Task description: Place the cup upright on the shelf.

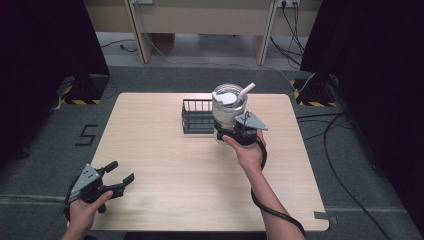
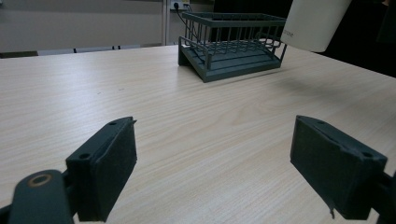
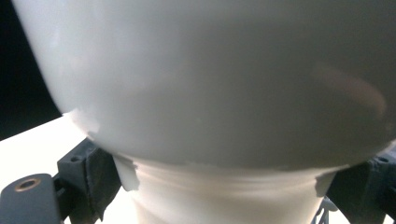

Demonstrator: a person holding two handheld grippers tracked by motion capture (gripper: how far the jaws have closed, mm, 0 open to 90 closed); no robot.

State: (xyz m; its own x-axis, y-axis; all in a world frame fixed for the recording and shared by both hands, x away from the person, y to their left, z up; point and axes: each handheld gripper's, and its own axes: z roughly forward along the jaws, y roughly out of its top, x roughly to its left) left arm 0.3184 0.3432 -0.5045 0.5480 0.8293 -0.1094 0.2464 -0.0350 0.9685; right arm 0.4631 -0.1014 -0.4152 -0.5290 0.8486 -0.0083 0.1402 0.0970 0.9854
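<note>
Nearest you, your left gripper [image 1: 120,176] sits at the table's [image 1: 165,175] front left corner, well short of the wire basket [image 1: 196,116], jaws spread apart with nothing between them. Farther in, your right gripper [image 1: 231,134] clamps the narrow base of the white tumbler [image 1: 228,107], held lifted just right of the basket.

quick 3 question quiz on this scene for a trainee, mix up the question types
1. True or false: the left gripper holds the white tumbler.
2. Which gripper grips the tumbler? A left, B right
3. Fill in: behind the tumbler on the table sits a dark wire ____.

Key: 1 false, its jaws stand open above bare wood. 2 B, the right gripper clamps the tumbler's narrow base. 3 basket.
</note>
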